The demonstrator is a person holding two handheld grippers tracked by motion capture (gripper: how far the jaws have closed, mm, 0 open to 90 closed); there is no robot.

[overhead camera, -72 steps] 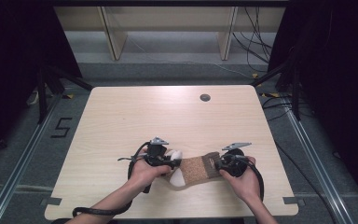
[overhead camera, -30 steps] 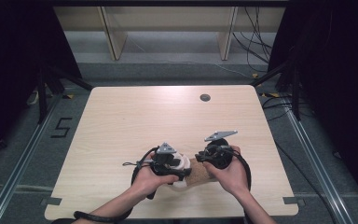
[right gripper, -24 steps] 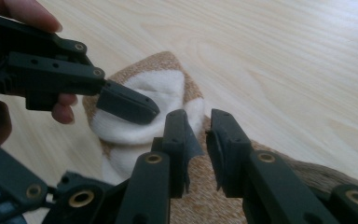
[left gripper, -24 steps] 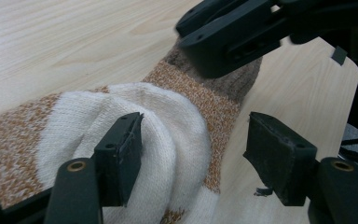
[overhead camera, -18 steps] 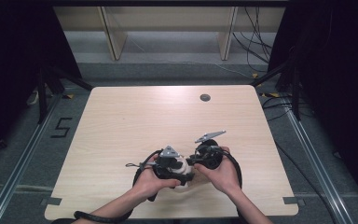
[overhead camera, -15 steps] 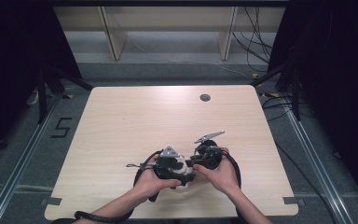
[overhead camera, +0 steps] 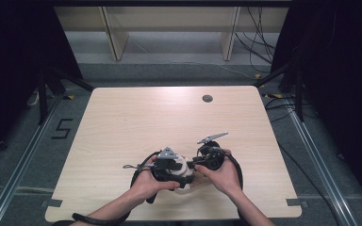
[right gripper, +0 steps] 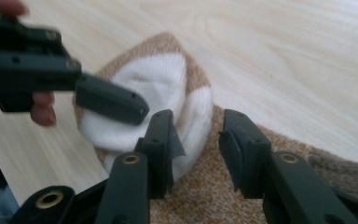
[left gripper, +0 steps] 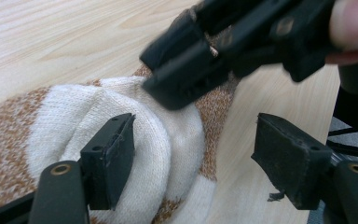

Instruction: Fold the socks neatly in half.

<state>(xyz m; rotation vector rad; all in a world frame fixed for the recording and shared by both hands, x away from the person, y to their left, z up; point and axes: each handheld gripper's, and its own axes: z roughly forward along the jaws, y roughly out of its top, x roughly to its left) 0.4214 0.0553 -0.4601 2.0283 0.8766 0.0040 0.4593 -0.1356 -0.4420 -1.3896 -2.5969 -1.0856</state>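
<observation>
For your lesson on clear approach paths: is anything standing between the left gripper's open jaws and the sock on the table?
Nothing visible blocks it. In the left gripper view, the left gripper is already at the sock, one jaw against its white part. The right gripper hovers just beyond, above the sock's far edge, not between them.

From the high view, the hands and both grippers hide nearly all of the sock (overhead camera: 186, 165), whose far end is cut off.
</observation>
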